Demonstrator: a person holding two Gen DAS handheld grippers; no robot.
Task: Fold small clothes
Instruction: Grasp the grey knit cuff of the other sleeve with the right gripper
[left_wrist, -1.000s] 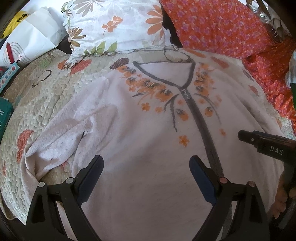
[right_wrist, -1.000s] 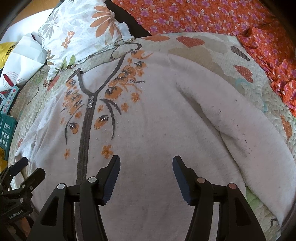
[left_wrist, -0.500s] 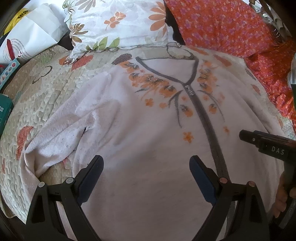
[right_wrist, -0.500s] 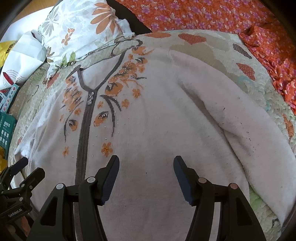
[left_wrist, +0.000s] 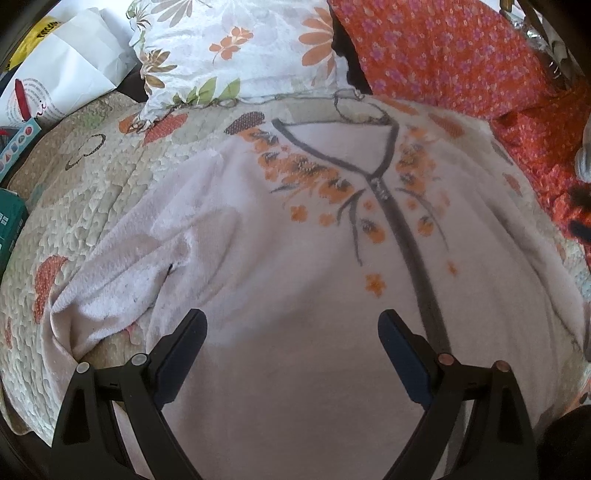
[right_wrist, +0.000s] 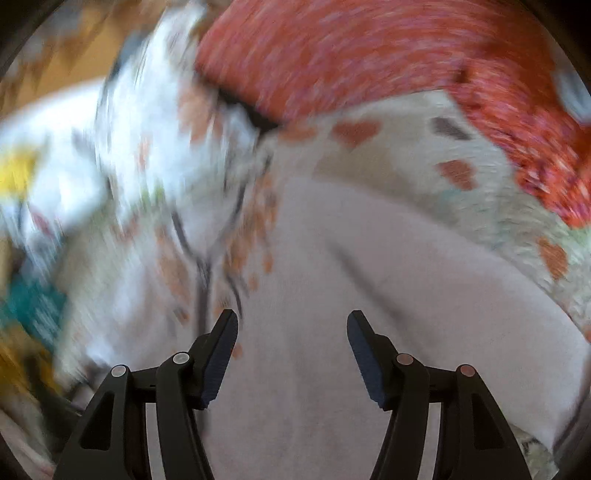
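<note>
On the quilt (left_wrist: 92, 206) in front of me the cardigan (left_wrist: 295, 280) lies face up and spread flat, neckline toward the pillow (left_wrist: 229, 48) and the orange cloth (left_wrist: 461, 55), hem toward me. No fold is made yet, by my reading: the body is open full width, the grey placket runs straight down the front, and both sleeves are out to the sides. The sleeve (left_wrist: 107, 291) on my left is bunched and wrinkled beside the body, its end curled under near the quilt's edge. The other sleeve (right_wrist: 461, 295) lies along the right flank, as far as the smeared right view shows.

My left gripper (left_wrist: 291, 332) hangs over the lower front with its jaws spread wide and nothing between them. My right gripper (right_wrist: 291, 325) is parted too, pads clear of the fabric, holding nothing; its view is blurred, so finer detail there I cannot tell.

What is left looks like everything: bring each sleeve across the chest, turn the sides in, then fold hem to neckline. The crumpled left sleeve will likely want straightening first.
</note>
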